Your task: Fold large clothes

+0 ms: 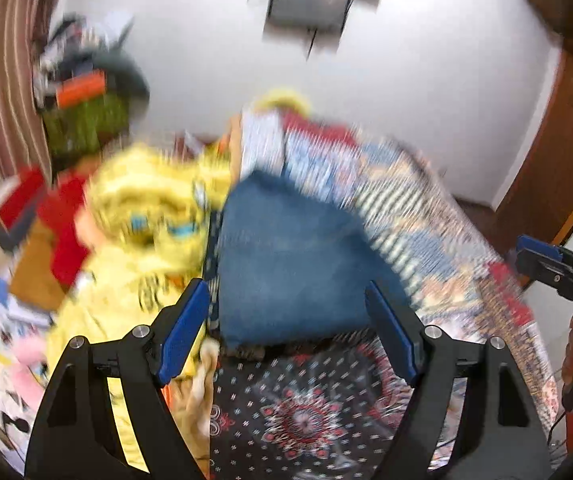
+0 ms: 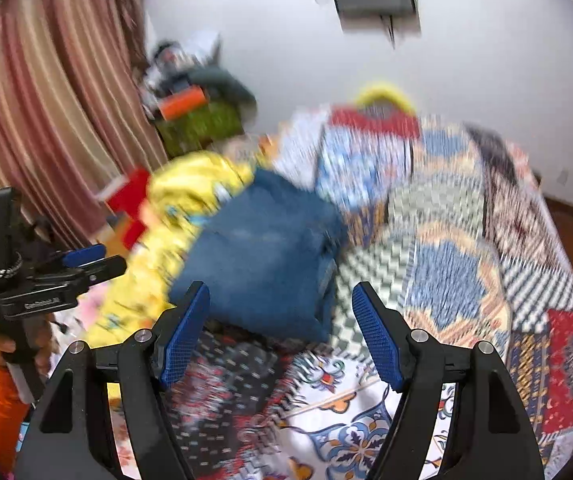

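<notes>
A folded blue denim garment (image 1: 290,264) lies on the patterned bedspread (image 1: 438,248), blurred by motion. My left gripper (image 1: 286,320) hovers above its near edge, open, with nothing between the blue pads. In the right wrist view the same denim bundle (image 2: 262,256) lies ahead and to the left of my right gripper (image 2: 280,320), which is open and empty too. Each view catches the other gripper at its side: the right gripper (image 1: 558,268) and the left gripper (image 2: 82,264), held in a hand with an orange sleeve.
A heap of yellow clothing (image 1: 146,216) lies left of the denim, with red cloth (image 1: 66,232) beyond it. A dark patterned cloth (image 1: 306,412) covers the near bed. Pillows (image 2: 366,152) sit by the white wall. Striped curtains (image 2: 46,120) hang left; a cluttered green box (image 2: 198,120) stands behind.
</notes>
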`<state>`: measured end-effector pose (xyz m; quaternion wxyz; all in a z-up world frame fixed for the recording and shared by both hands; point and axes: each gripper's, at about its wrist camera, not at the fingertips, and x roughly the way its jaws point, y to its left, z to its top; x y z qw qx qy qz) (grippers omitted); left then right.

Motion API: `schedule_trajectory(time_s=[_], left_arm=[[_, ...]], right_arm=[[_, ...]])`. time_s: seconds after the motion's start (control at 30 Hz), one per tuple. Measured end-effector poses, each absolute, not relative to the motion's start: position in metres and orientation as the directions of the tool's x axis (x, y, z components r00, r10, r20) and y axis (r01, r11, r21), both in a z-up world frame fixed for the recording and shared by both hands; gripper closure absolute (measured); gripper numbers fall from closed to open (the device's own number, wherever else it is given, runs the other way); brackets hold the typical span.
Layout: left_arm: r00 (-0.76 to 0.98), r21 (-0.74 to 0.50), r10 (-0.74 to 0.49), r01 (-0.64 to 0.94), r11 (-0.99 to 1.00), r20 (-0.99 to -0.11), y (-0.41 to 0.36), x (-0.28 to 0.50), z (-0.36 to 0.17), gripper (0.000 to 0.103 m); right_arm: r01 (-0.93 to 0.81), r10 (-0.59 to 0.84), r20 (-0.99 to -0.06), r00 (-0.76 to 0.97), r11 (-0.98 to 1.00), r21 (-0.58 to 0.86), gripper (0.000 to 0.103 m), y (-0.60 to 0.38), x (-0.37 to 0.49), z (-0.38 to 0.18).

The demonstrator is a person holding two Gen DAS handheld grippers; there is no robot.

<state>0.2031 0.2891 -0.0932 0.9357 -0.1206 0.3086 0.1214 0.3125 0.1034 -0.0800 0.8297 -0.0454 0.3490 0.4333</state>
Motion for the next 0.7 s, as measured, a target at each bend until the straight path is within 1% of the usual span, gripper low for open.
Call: schedule_trajectory(time_s=[0.07,0.1,0.13,0.17,0.2,0.27,0.37,0.43,0.53,0.6,0.63,0.67,0.7], left_arm=[[0.838,-0.144,0.166,-0.278,0.950,-0.519,0.271,0.182,-0.058,0.023],[0.860,-0.140,0.169,-0.265,0.954,-0.481,0.263,0.172,-0.044,0.023],[0.886,-0.123,0.178,-0.252,0.960,-0.428,0.250,0.156,-0.025,0.023],[0.900,-0.109,0.189,-0.249,0.962,-0.393,0.242,0.146,-0.015,0.023],[0.921,-0.078,0.213,-0.251,0.965,-0.326,0.227,0.129,0.000,0.023],[0.943,-0.045,0.241,-0.257,0.965,-0.230,0.207,0.103,0.018,0.023],[0.952,-0.008,0.282,-0.285,0.959,-0.116,0.181,0.071,0.034,0.023],[0.955,-0.005,0.291,-0.292,0.956,-0.059,0.166,0.052,0.039,0.023],[0.955,-0.022,0.295,-0.295,0.955,-0.022,0.154,0.034,0.038,0.023],[0.953,-0.030,0.301,-0.302,0.953,-0.015,0.151,0.029,0.035,0.023],[0.950,-0.034,0.312,-0.312,0.949,-0.016,0.149,0.027,0.030,0.021],[0.946,-0.032,0.323,-0.323,0.946,-0.018,0.147,0.027,0.029,0.015],[0.942,-0.028,0.336,-0.337,0.941,-0.017,0.146,0.027,0.026,0.012]], right_arm=[[-0.767,0.728,-0.539,0.423,0.605,0.215,0.033,0.088,0.289,-0.046],[-0.770,0.737,-0.513,0.439,0.603,0.207,0.033,0.084,0.282,-0.037],[-0.775,0.752,-0.466,0.466,0.601,0.195,0.033,0.076,0.270,-0.021],[-0.779,0.765,-0.418,0.490,0.599,0.183,0.033,0.068,0.258,-0.007],[-0.780,0.771,-0.386,0.507,0.600,0.175,0.033,0.066,0.249,0.001],[-0.777,0.779,-0.282,0.559,0.612,0.150,0.033,0.050,0.221,0.024],[-0.778,0.785,-0.187,0.591,0.615,0.125,0.033,0.037,0.191,0.042],[-0.780,0.789,-0.143,0.598,0.614,0.124,0.033,0.031,0.176,0.047],[-0.774,0.783,-0.109,0.612,0.621,0.123,0.033,0.029,0.156,0.047],[-0.765,0.772,-0.099,0.628,0.635,0.103,0.033,0.031,0.145,0.044],[-0.759,0.765,-0.097,0.637,0.644,0.096,0.032,0.032,0.141,0.042],[-0.753,0.758,-0.097,0.645,0.652,0.090,0.032,0.034,0.138,0.039],[-0.749,0.755,-0.099,0.648,0.656,0.092,0.027,0.037,0.138,0.036]])
